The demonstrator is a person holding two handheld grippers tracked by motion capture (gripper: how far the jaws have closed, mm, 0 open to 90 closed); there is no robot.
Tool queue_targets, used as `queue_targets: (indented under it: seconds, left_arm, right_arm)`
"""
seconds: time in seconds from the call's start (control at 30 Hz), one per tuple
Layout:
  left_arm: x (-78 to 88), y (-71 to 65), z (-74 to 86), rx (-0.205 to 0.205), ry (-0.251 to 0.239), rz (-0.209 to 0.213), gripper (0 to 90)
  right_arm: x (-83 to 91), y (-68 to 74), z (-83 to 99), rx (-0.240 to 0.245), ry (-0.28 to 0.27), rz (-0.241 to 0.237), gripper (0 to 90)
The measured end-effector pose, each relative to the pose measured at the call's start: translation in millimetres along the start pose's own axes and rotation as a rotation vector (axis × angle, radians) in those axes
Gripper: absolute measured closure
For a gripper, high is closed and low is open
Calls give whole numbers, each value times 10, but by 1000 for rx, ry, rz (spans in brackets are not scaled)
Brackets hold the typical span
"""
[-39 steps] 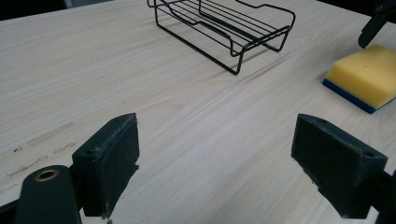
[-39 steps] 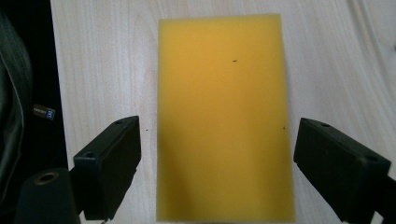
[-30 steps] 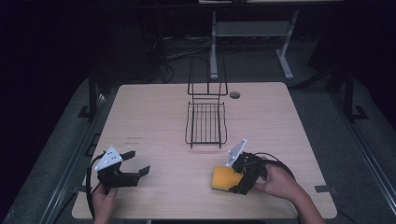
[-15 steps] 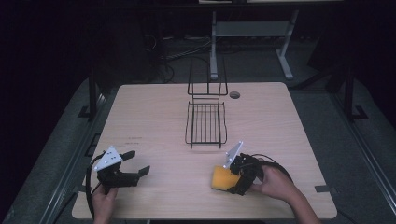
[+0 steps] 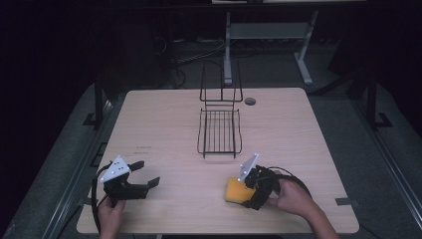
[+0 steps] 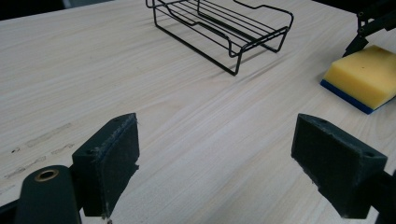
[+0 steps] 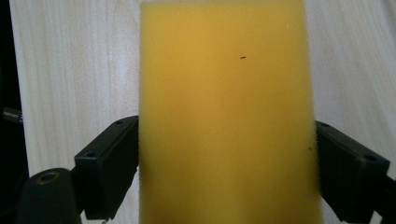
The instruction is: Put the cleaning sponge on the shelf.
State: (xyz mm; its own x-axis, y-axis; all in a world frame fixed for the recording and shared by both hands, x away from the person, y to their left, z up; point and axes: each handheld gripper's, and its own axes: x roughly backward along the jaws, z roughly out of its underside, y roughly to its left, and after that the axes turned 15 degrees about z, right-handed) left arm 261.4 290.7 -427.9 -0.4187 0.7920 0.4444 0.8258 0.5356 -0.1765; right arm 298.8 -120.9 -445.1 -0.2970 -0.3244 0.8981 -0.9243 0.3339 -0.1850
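Fingers of the right gripper [image 5: 244, 191] flank the sponge [image 5: 234, 190] sides; left gripper [image 5: 145, 175] fingers spread, low over the table [image 5: 169, 129].

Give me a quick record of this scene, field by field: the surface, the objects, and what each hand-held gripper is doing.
surface: light wooden table
rack: black wire rack, empty, at the table's middle
sponge: yellow sponge with a blue underside, lying flat near the front edge
left hand-held gripper: jaws wide open, nothing between them, at the front left of the table
right hand-held gripper: jaws against both sides of the sponge; whether it squeezes cannot be told
right hand: behind the gripper at the sponge
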Motion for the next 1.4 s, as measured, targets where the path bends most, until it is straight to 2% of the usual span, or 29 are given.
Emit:
queue_targets:
  seconds: [0.23,0.57,1.03,1.4]
  left_arm:
    - [8,5,2,1,0,0,146]
    - [17,9,3,3,-6,0,146]
    - [20,8,1,3,-7,0,146]
    - [34,9,1,4,-11,-4,146]
  right_arm:
    - [4,5,10,9,-17,11,183]
    - [-9,10,7,21,-14,19,202]
    - [5,1,2,22,-21,-1,217]
    - [106,-59,-118,41,-28,3,217]
